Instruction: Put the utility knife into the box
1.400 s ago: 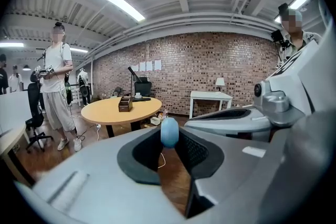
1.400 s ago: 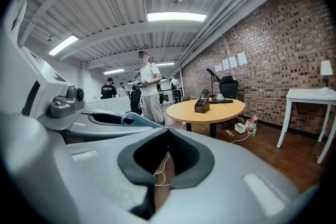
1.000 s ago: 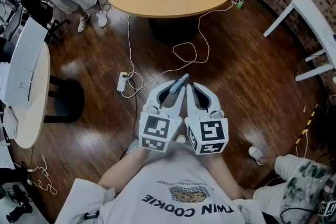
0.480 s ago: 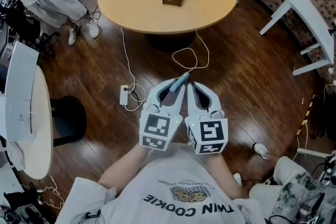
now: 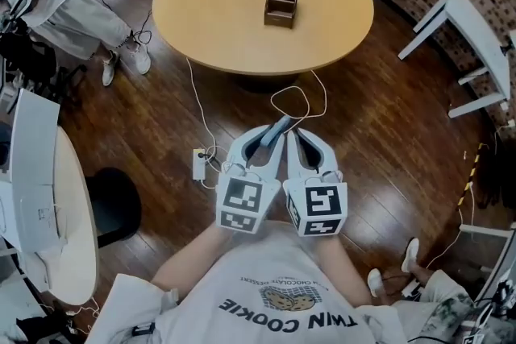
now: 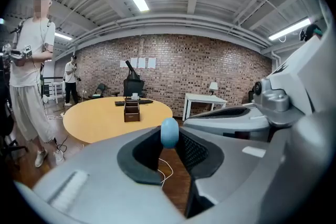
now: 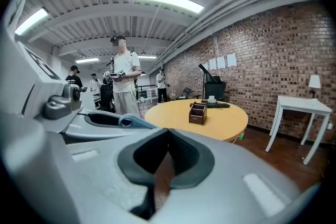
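Clamping the utility knife (image 6: pixel 169 131) in the left gripper (image 6: pixel 169 139), with its rounded blue end poking out past the jaw tips. Pressing the right gripper (image 7: pixel 168 136) closed on nothing, just to the right of the left one. Holding both near the chest, above the wooden floor (image 5: pixel 379 133), well apart from the box (image 5: pixel 282 2) standing far off on the round table (image 5: pixel 210 4).

Risking a slip of the knife, judging by the smooth, rounded handle between the pads and the whole carry to the table not yet made. Risking a snag or a stumble on the cables (image 5: pixel 300 89) and the power strip (image 5: pixel 199 163) lying on the floor between here and the table. Risking, at the drop, a catch on the box's dividers or a tip of the light-looking box, given its small, narrow compartments.

Hiding most of the knife inside the jaws, and so not showing the blade, out or drawn in. Covering both hands under the marker cubes (image 5: pixel 239 204) in the head view. Leaving the insides of the box's compartments too small to read from here.
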A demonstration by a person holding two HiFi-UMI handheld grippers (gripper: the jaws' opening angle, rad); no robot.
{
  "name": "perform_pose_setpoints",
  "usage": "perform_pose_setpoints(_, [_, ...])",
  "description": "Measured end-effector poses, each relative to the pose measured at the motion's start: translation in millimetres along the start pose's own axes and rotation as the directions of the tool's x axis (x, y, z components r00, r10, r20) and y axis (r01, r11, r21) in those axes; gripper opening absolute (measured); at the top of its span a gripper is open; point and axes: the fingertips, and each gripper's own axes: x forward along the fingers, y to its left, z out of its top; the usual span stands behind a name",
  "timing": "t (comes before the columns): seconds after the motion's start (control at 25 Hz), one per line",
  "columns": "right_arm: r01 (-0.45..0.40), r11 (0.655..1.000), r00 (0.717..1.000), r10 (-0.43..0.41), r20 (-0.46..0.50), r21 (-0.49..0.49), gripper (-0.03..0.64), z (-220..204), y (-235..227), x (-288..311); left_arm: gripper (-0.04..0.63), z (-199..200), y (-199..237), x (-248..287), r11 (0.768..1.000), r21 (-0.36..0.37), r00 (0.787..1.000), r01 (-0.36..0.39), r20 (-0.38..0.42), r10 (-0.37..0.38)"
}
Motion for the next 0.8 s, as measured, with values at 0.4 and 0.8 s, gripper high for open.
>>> perform_pose_setpoints(0.4, [0.024, 1.0, 1.0, -0.024, -0.012, 0.009, 0.002, 12, 12, 49, 0.077, 2, 52, 16, 1.0, -0.017, 1.0, 0.019, 0.003, -0.019])
perform_pose_setpoints(0.8, [0.003, 1.0, 1.0, -0.003, -0.01, 0.014, 0.002, 19, -18, 97, 0.077, 12, 78, 67, 1.0, -0.016, 1.0, -0.001, -0.004, 0.001])
